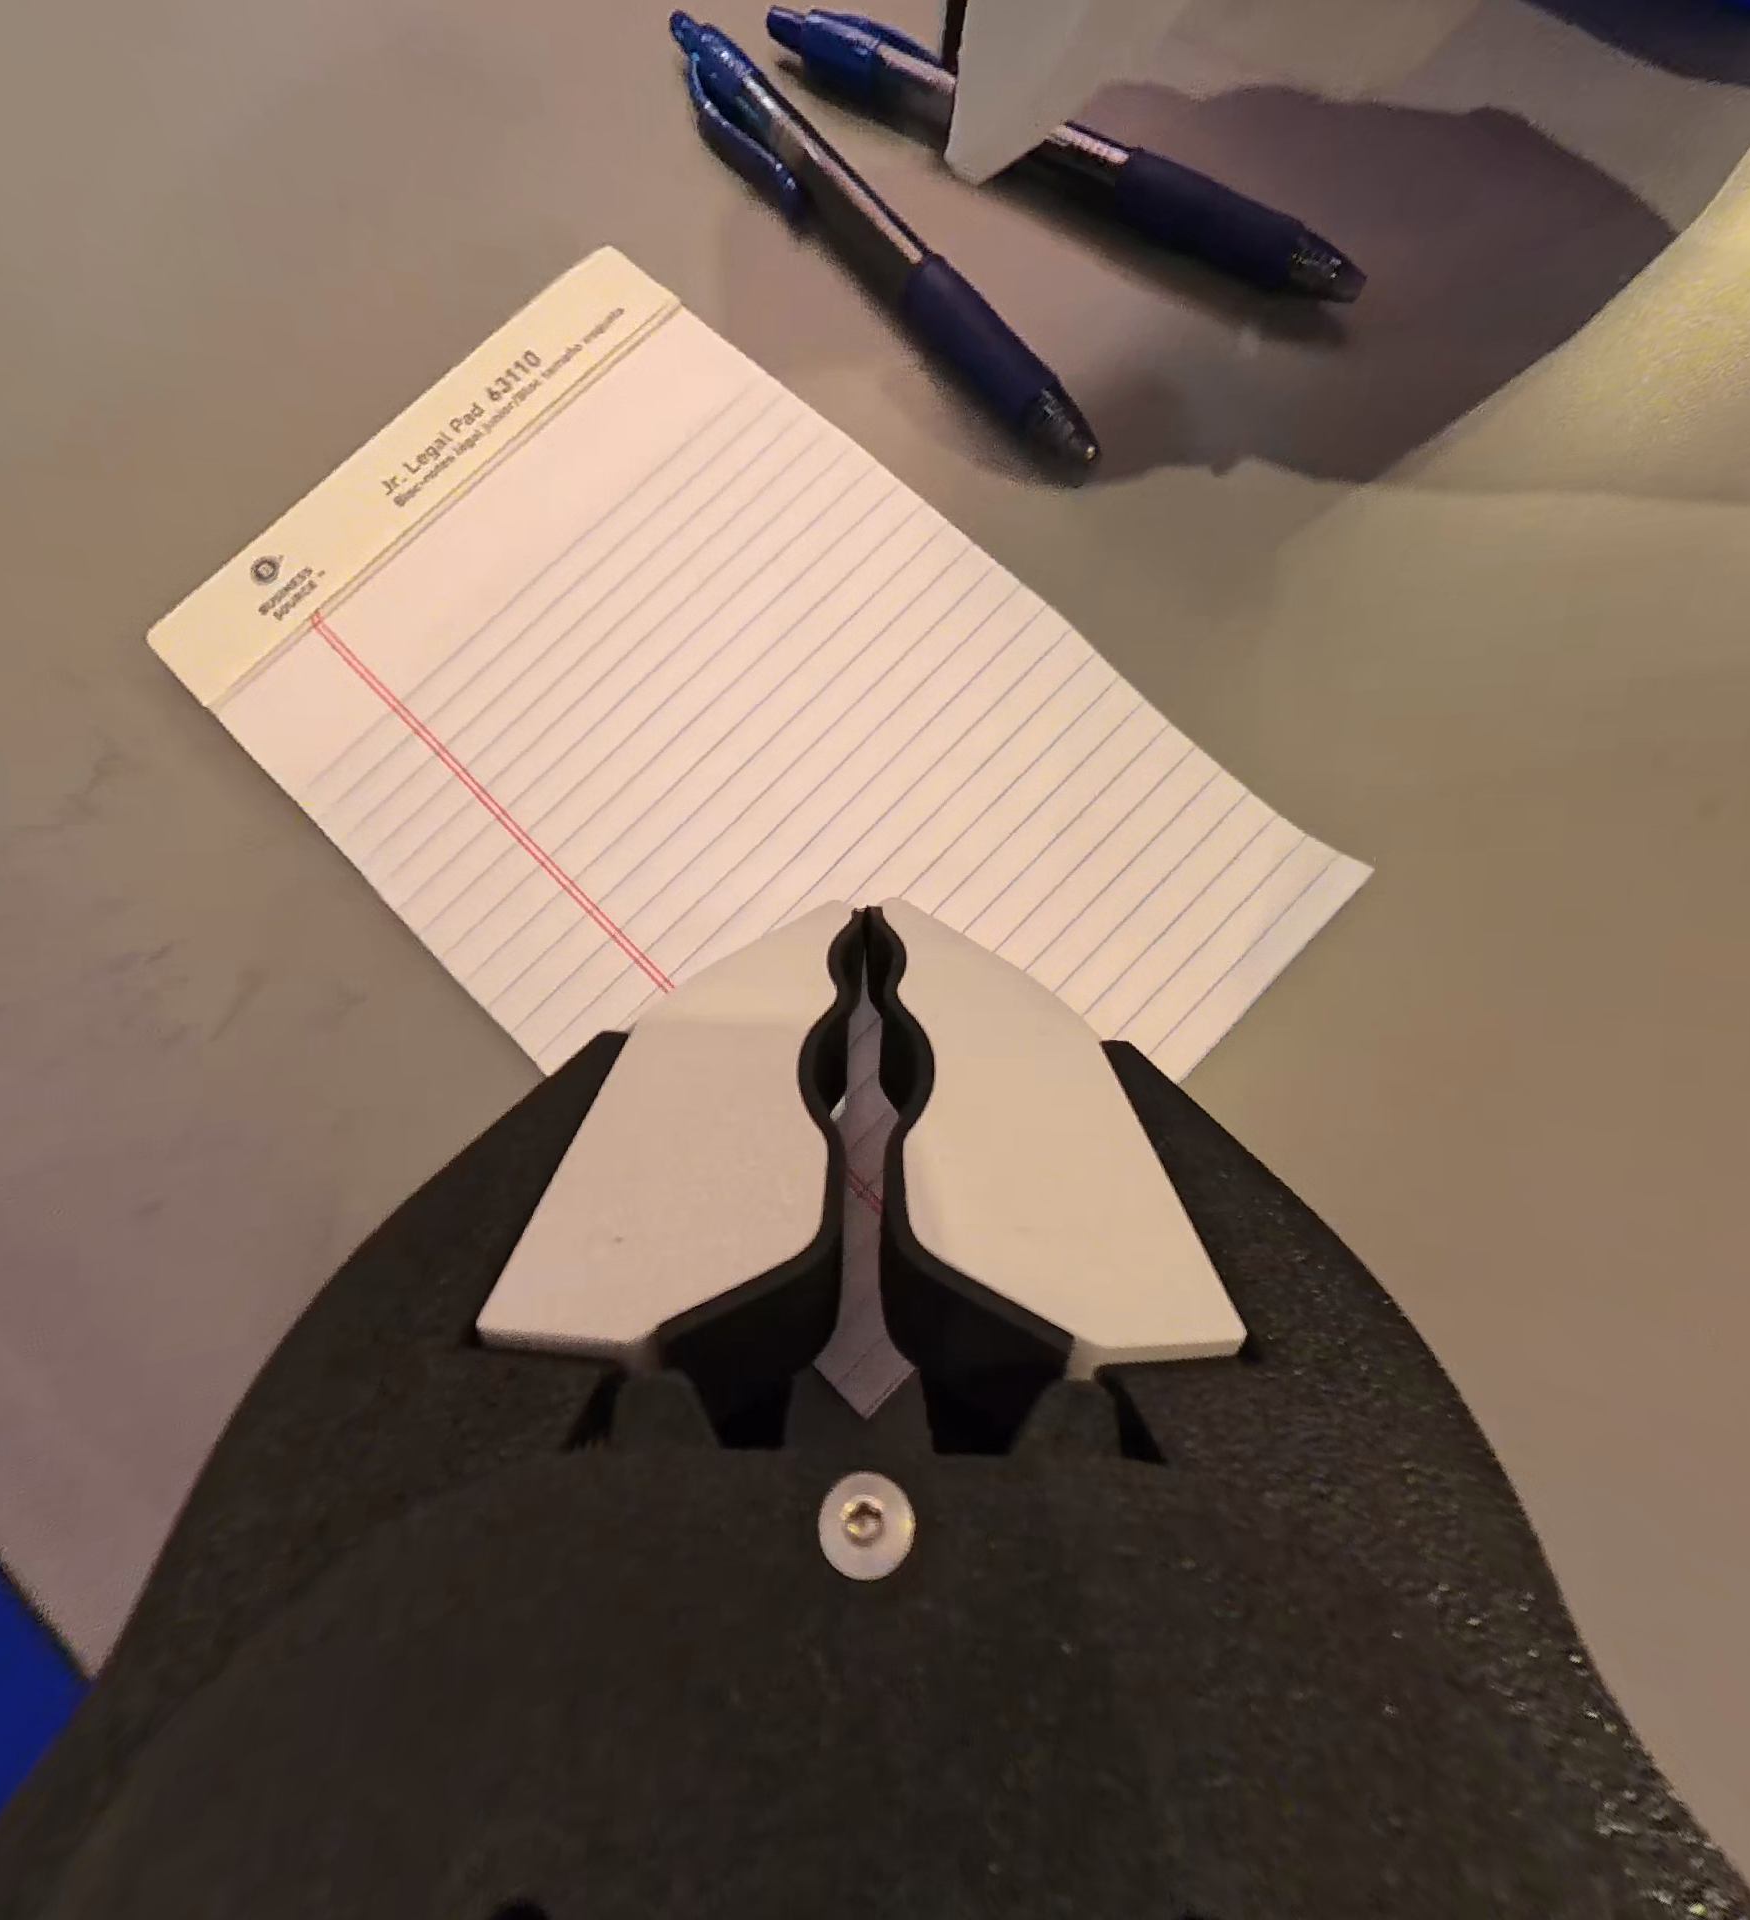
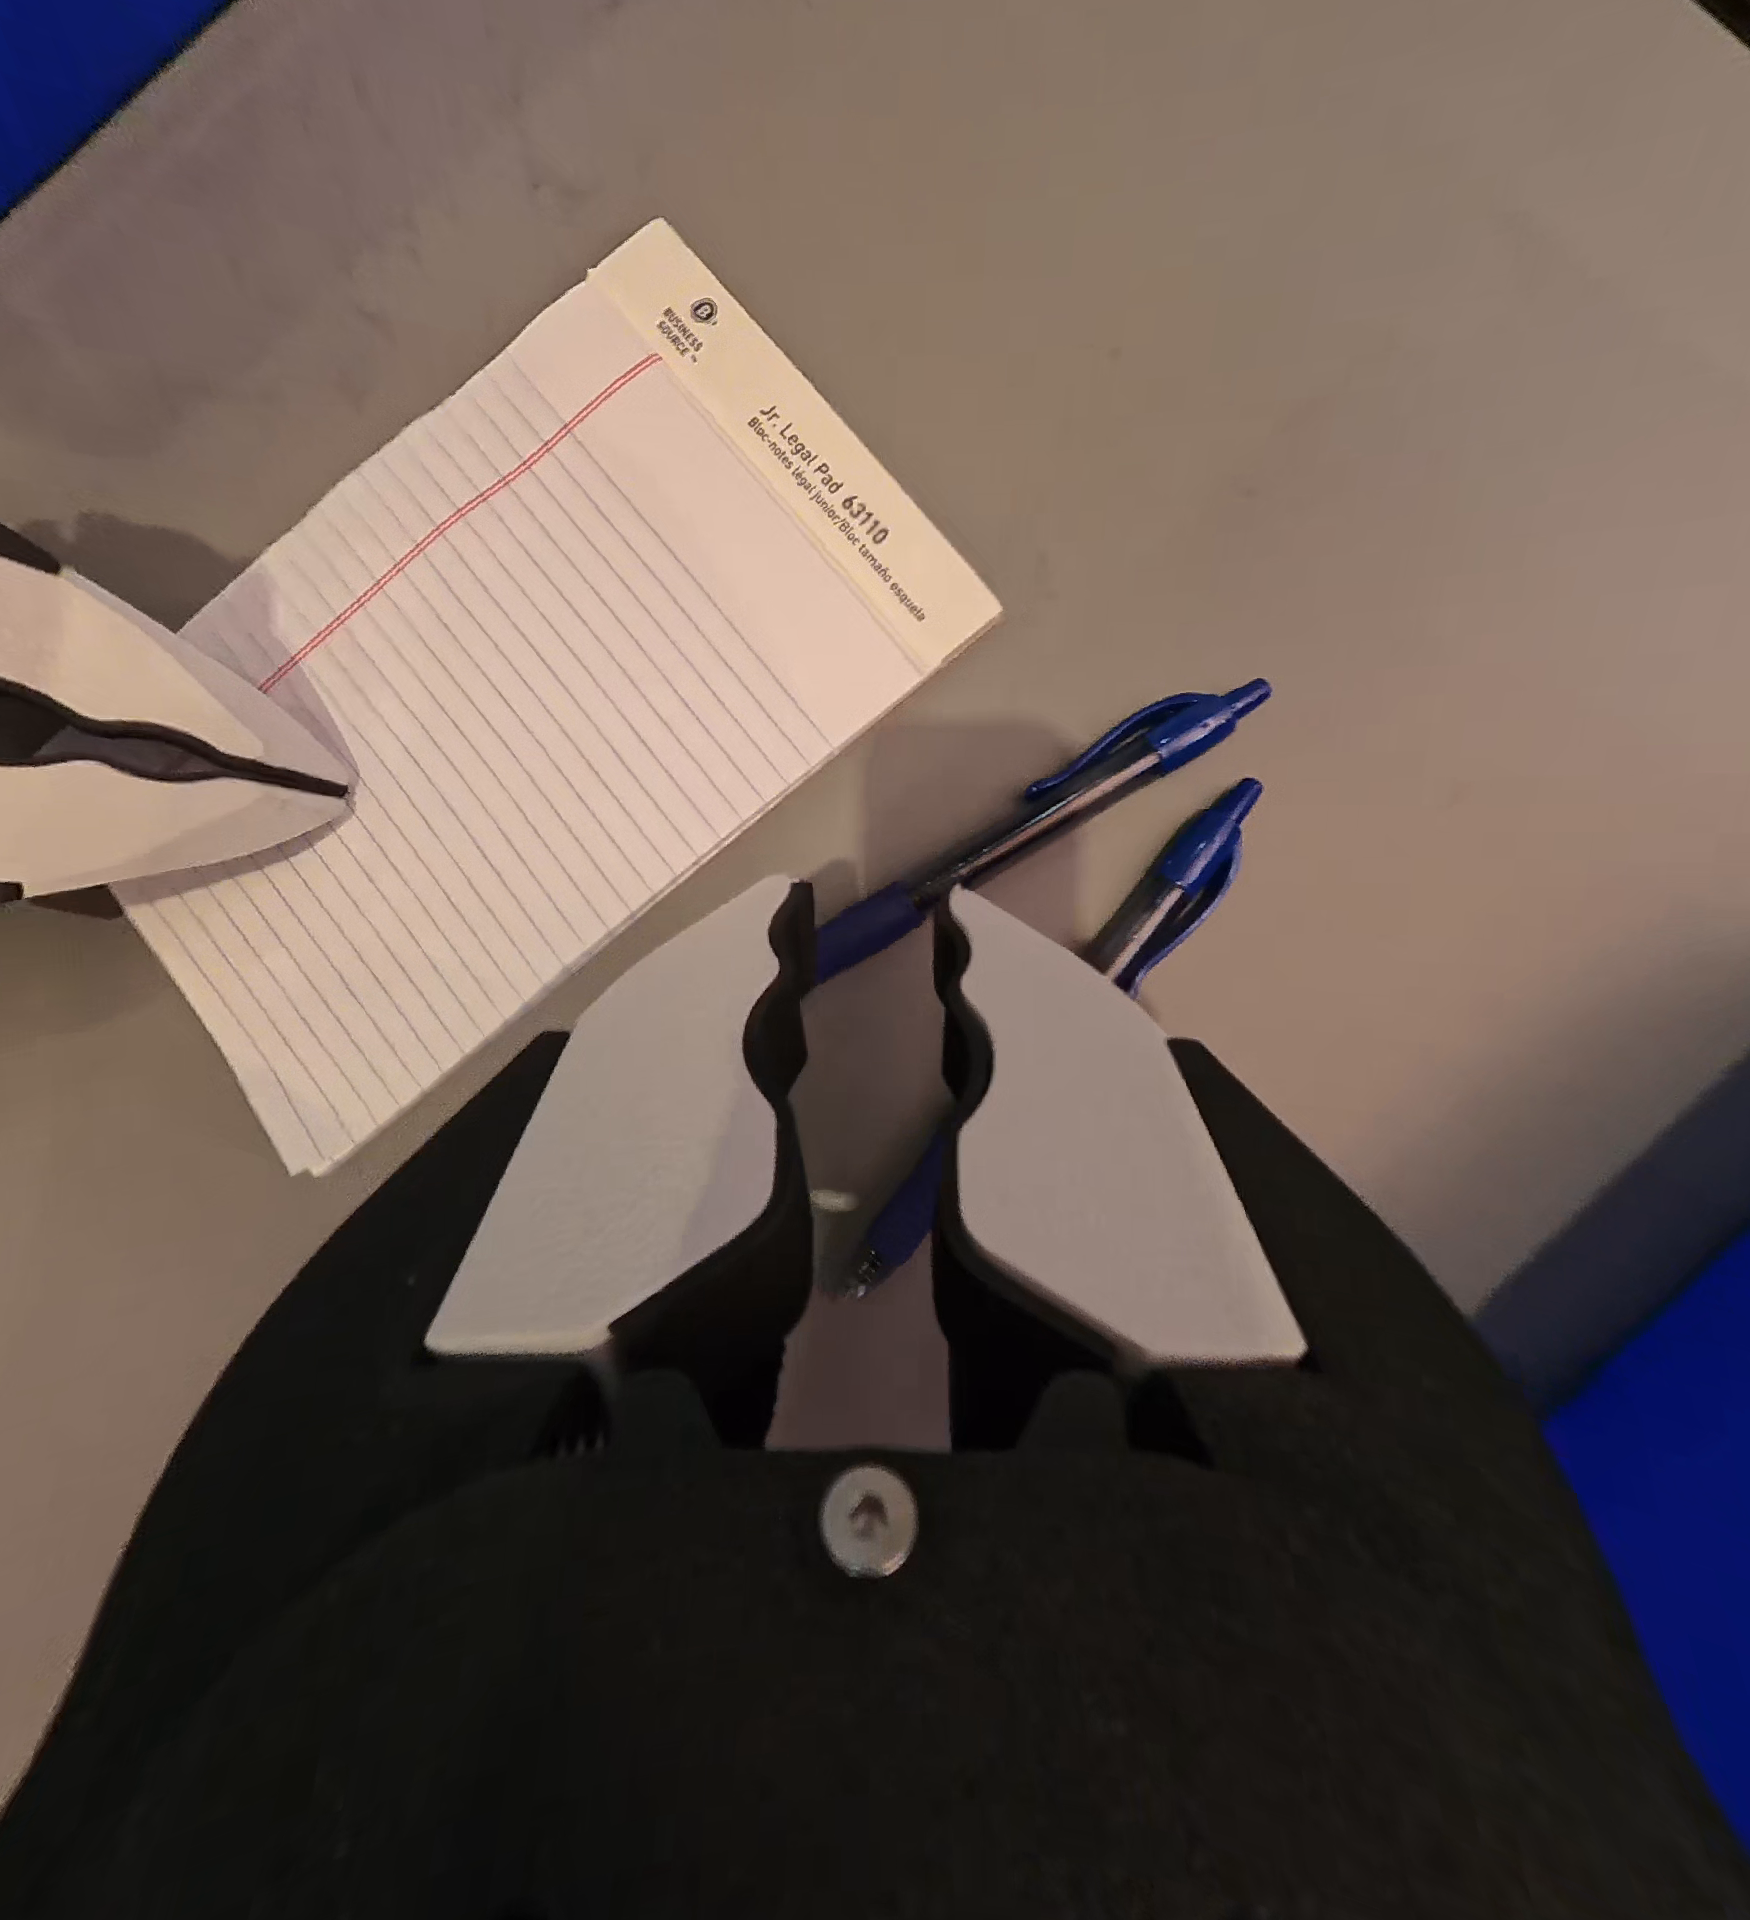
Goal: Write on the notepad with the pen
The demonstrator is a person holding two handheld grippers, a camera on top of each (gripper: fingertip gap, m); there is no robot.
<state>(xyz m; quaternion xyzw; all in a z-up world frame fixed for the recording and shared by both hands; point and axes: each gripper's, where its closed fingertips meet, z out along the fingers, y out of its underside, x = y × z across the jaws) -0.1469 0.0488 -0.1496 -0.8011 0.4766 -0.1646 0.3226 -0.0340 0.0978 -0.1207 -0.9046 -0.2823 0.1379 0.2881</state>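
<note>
My left gripper [image 1: 866, 914] is pressed together at the tips, empty, and sits over the near corner of the legal pad [image 1: 746, 675], close to the red margin line; whether the tips press on the paper or hover just above it I cannot tell. My right gripper [image 2: 871, 904] is spread, and one blue retractable pen [image 2: 1058, 821] runs under the gap between its fingers, its rubber grip section showing at my fingertips. Nothing is pinched yet.

The second blue pen [image 2: 1177, 883] lies just beside the first, off the pad's right edge, both flat on the grey table [image 2: 1370, 416]. The pad's top sheet is blank.

I judge the pen light, stiff and round, with a smooth clear barrel that would likely roll or slip. The dark rubber sleeve near the tip looks the best place to hold: it should give friction and keep the point steady for writing. The pad is light and its pages look thin and floppy, so it may slide unless my left tongs pin it.

No containers are in view.
</note>
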